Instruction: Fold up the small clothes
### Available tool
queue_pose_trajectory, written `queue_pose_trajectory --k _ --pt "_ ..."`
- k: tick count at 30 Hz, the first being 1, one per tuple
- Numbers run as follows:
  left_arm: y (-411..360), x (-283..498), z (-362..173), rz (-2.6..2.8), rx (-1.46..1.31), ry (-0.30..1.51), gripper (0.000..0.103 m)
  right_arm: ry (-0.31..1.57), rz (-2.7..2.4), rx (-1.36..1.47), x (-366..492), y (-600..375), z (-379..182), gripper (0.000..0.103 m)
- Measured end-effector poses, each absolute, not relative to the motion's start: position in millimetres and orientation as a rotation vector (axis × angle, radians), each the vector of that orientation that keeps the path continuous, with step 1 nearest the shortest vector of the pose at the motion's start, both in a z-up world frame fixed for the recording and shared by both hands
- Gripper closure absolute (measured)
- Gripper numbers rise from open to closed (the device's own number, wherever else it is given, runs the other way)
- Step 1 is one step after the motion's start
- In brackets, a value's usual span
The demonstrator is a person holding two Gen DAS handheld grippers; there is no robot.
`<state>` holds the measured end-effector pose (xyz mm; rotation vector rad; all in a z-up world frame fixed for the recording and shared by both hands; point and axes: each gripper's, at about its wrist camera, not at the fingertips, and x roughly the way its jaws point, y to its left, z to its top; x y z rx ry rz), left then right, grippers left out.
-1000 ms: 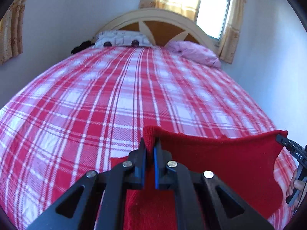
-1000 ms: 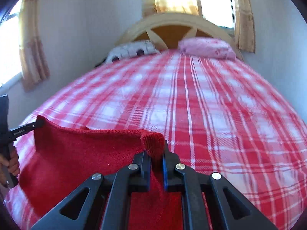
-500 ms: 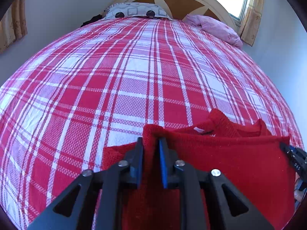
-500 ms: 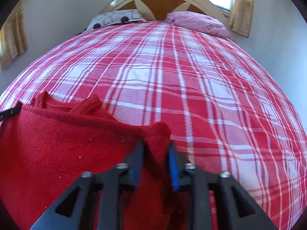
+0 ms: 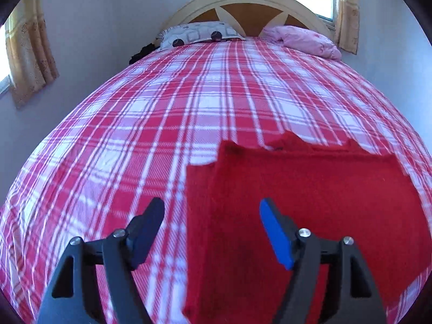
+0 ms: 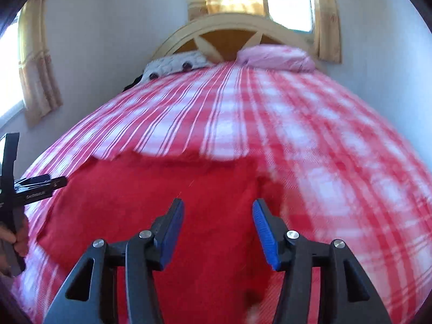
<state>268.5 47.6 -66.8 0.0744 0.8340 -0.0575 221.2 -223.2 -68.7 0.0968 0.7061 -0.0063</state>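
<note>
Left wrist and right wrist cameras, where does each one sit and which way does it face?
Left wrist: on the left claw, looking up the plaid bed to the headboard; its open fingers show.
Right wrist: on the right claw, same direction; its fingers, the other claw and a hand show.
Shared: red garment, bed, both pillows.

Right gripper [image 6: 218,214] spread above a red garment [image 6: 151,202] on a plaid bedspread [image 6: 310,140]

The jaws have just been opening, blue pads apart, with nothing pressed between them; the red garment lies flat below, filling the view from 6 toward 9 o'clock; the left gripper [image 6: 58,182] reaches in at 9 o'clock, its tip at the garment's edge, a hand [image 6: 16,239] on its grip toward 8 o'clock; at 12 o'clock stand a curved headboard [image 6: 229,24], a patterned pillow [image 6: 175,63] and a pink pillow [image 6: 275,56]; the picture is blurred.
</note>
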Motion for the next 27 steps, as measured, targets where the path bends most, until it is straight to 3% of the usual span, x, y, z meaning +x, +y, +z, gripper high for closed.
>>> queue_pose_trajectory --k 9,22,27 --pt "22 254 -96 -0.042 0.156 0.885 0.027 0.782 -0.075 0.129 223 -218 -115 0.049" --pt "33 268 -113 0.002 0.062 0.89 0.001 0.79 -0.096 0.09 226 -215 -123 0.04" --pt "37 266 -116 -0.005 0.03 0.895 0.0 0.786 -0.096 0.094 224 -214 -123 0.039"
